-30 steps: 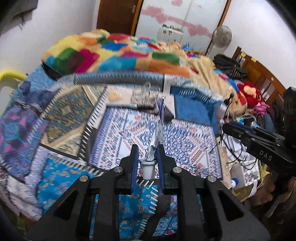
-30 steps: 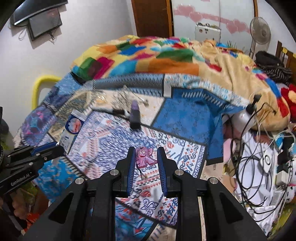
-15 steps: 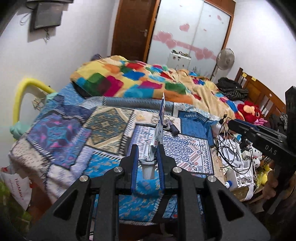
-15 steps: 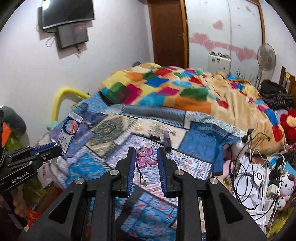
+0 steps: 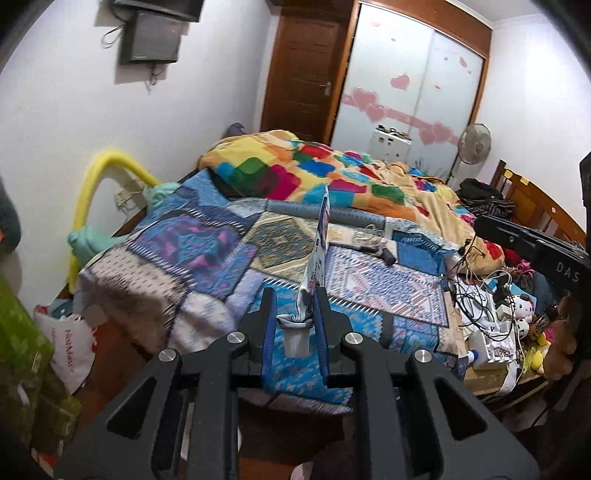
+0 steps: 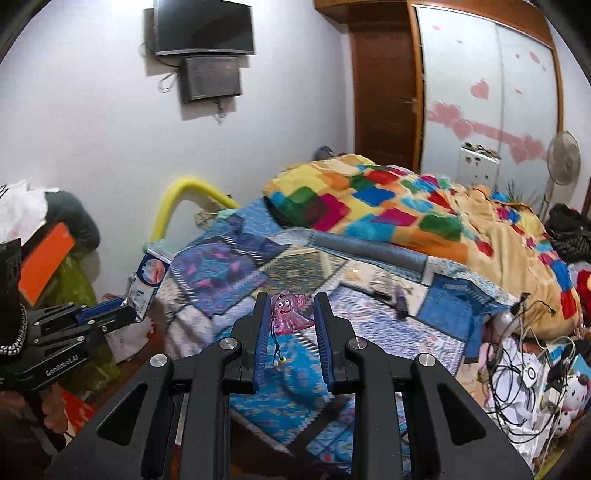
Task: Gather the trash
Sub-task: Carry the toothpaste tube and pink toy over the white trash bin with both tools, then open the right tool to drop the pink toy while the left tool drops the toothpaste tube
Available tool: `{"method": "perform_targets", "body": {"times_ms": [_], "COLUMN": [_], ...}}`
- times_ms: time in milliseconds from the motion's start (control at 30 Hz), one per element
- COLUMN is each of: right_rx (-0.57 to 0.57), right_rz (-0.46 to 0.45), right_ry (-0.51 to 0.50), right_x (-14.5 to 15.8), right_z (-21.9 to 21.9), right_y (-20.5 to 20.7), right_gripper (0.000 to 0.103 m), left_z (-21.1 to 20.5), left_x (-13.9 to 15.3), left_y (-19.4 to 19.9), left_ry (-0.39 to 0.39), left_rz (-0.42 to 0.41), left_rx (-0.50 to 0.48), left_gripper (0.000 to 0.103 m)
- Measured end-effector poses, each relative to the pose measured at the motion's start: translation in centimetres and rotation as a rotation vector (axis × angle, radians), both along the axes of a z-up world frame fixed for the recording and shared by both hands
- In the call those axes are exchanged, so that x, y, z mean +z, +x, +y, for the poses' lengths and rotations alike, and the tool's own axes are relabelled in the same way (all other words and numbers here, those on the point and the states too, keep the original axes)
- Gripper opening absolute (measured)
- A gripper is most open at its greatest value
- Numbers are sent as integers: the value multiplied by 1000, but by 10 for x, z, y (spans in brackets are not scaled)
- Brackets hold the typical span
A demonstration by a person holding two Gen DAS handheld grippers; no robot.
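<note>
Both cameras looked forward and down along their own tongs from past the foot of the bed (image 5: 207, 254), well back; the left view sat leftward, and both shared the bed (image 6: 229, 266), wardrobe (image 5: 417, 74) and wall screen (image 6: 205, 27)

"DAS" stands in pale letters on the black body of the right gripper (image 5: 532, 247), seen at the edge of the left wrist view. "GenRobot.AI" is printed on the black body of the left gripper (image 6: 88, 325) in the right wrist view. Red lettering on a white plastic bag (image 5: 70, 343) beside the bed is too blurred to read.
</note>
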State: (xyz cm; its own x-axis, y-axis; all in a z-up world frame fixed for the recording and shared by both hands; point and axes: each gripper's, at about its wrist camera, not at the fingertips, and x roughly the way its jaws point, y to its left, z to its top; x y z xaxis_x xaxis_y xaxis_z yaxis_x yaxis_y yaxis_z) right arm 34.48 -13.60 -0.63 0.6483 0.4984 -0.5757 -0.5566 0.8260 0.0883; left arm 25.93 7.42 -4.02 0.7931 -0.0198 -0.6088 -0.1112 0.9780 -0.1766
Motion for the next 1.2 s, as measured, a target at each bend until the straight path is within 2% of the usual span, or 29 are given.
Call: {"method": "perform_targets", "body": {"times_ms": [233,533,900,1200], "right_rx": [84,194,299,375], "right_rz": [7,59,236,408], "right_ry": [4,-32,-173,-255], "right_x": [-4,-32,-115,-181], "right_z": [38,93,162,206], "right_y": [-30,-52,-63,-62], "right_gripper": [21,22,22,22], "left_z": [40,77,112,127], "left_x": [-16,-75,-169,-247], "left_y": [-44,-83,-102,-96], "left_ry": [-5,-28,-144,-191], "left_rz": [30,168,352,507], "left_rx": [75,148,220,261], "left_gripper": [19,19,19,19]}}
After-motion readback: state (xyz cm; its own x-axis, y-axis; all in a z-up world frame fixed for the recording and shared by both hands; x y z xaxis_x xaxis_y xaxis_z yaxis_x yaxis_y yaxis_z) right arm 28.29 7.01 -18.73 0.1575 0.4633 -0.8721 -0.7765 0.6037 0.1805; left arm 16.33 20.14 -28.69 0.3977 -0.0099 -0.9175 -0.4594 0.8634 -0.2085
